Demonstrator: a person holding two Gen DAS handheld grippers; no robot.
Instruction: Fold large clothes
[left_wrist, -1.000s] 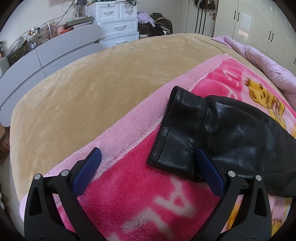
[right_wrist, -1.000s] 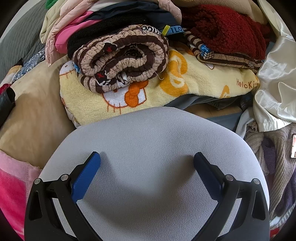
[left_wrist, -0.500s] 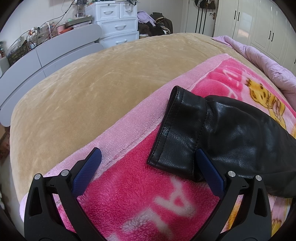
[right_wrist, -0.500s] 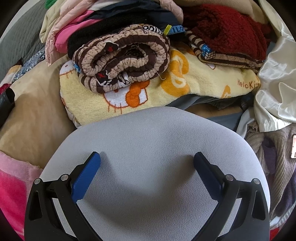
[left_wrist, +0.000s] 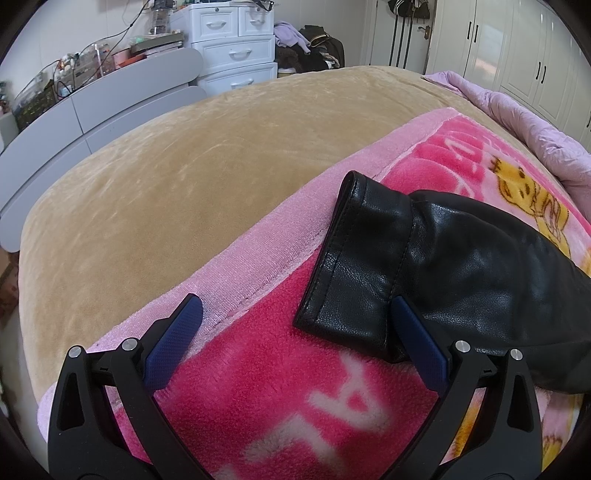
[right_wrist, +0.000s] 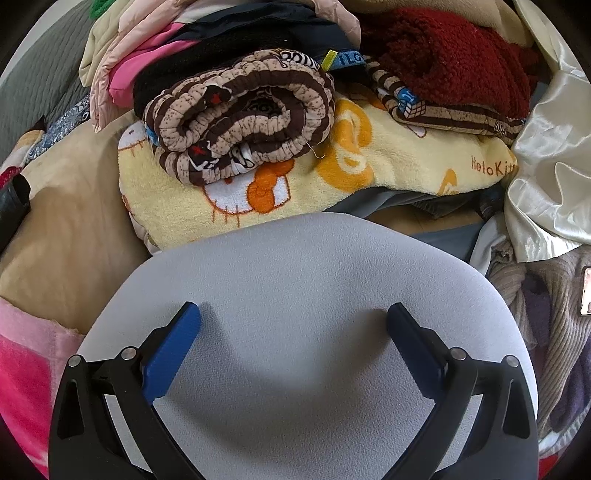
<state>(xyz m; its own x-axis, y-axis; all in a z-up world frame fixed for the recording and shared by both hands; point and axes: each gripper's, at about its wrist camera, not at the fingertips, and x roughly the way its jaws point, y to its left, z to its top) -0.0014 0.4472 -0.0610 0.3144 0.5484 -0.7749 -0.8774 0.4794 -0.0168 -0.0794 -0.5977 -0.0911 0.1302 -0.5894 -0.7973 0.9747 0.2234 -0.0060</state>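
On the pink blanket (left_wrist: 280, 373) a black leather sleeve (left_wrist: 424, 266) — perhaps a jacket's — meets the wide-spread left gripper (left_wrist: 295, 317).

Bright daylight, soft shadows, sharp focus, fisheye-bent edges, dark corners

black leather jacket sleeve (left_wrist: 436, 258) | lying flat, cuff open | on pink blanket (left_wrist: 280, 362)

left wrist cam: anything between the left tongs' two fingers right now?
Yes, in the left wrist view: the open left tongs frame bare pink blanket plus the black leather sleeve cuff, near the right finger.
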